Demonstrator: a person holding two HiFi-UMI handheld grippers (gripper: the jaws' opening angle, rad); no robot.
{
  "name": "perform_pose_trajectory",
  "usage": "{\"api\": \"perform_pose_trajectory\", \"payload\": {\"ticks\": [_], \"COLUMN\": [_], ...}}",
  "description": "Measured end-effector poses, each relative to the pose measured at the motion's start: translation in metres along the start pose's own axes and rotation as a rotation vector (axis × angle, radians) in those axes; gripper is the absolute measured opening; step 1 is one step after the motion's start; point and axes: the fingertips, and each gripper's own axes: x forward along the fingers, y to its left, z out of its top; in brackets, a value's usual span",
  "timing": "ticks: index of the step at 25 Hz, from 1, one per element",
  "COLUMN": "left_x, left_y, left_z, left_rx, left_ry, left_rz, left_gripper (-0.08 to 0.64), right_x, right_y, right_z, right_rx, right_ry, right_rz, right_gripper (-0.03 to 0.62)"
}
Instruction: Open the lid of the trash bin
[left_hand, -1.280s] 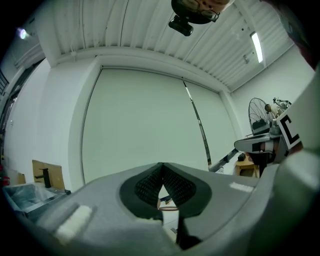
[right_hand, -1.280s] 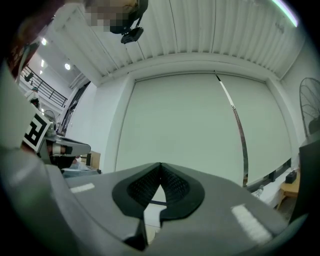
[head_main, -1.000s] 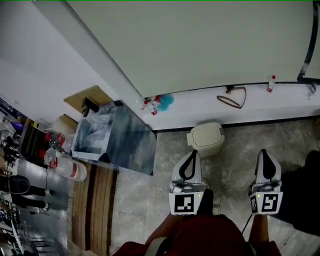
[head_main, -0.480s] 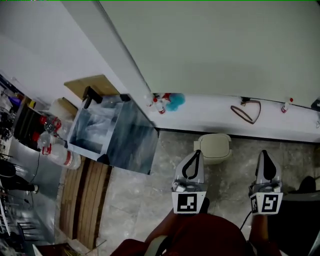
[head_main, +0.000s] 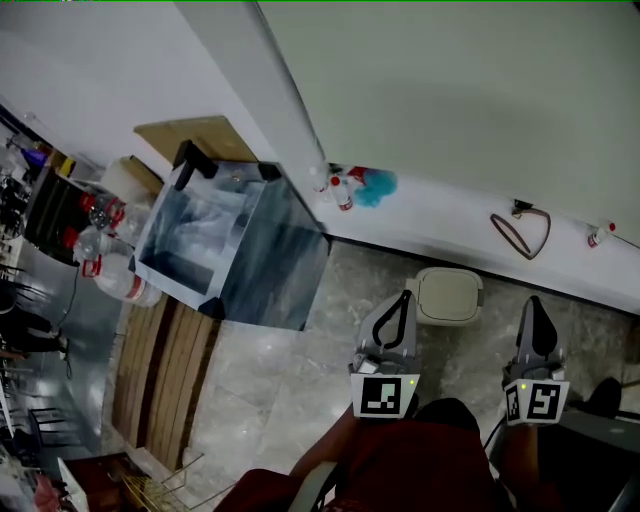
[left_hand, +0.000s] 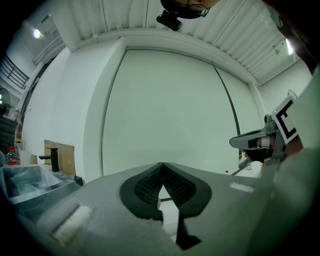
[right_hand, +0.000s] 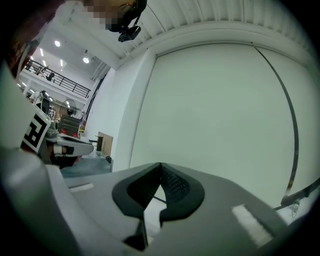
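Note:
The trash bin is small and cream, and stands on the grey stone floor against the white wall base with its lid down. My left gripper is held level and shut, its tip just left of the bin in the head view. My right gripper is also shut and empty, a short way to the bin's right. In the left gripper view the left gripper has its jaws meeting before the pale green wall. The right gripper view shows the same for the right gripper. Neither gripper view shows the bin.
A glass-sided tank stands to the left on wooden slats. Spray bottles and a looped cord lie on the white ledge behind the bin. Water bottles cluster at the far left.
The person and both grippers have moved along the wall. The bin, earlier just ahead of the left gripper, now lies between the two grippers. Both jaws stay shut.

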Motion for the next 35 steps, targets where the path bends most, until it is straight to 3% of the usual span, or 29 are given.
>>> {"api": "perform_pose_trajectory", "payload": {"ticks": [10, 27, 35], "left_x": [0.036, 0.096, 0.095], "left_y": [-0.01, -0.099, -0.125], "left_z": [-0.071, -0.256, -0.327], "left_rx": [-0.035, -0.163, -0.203], "left_ry": [0.164, 0.616, 0.786], "left_rz": [0.025, 0.036, 0.05], "left_gripper": [0.005, 0.005, 0.005], "right_x": [0.039, 0.075, 0.081], "right_y": [-0.025, -0.07, -0.069], "right_z": [-0.088, -0.319, -0.425], "right_rx": [0.067, 0.159, 0.235], "right_ry": [0.139, 0.5, 0.686], "right_rz": [0.031, 0.173, 0.236], "right_gripper": [0.0, 0.003, 0.074]}}
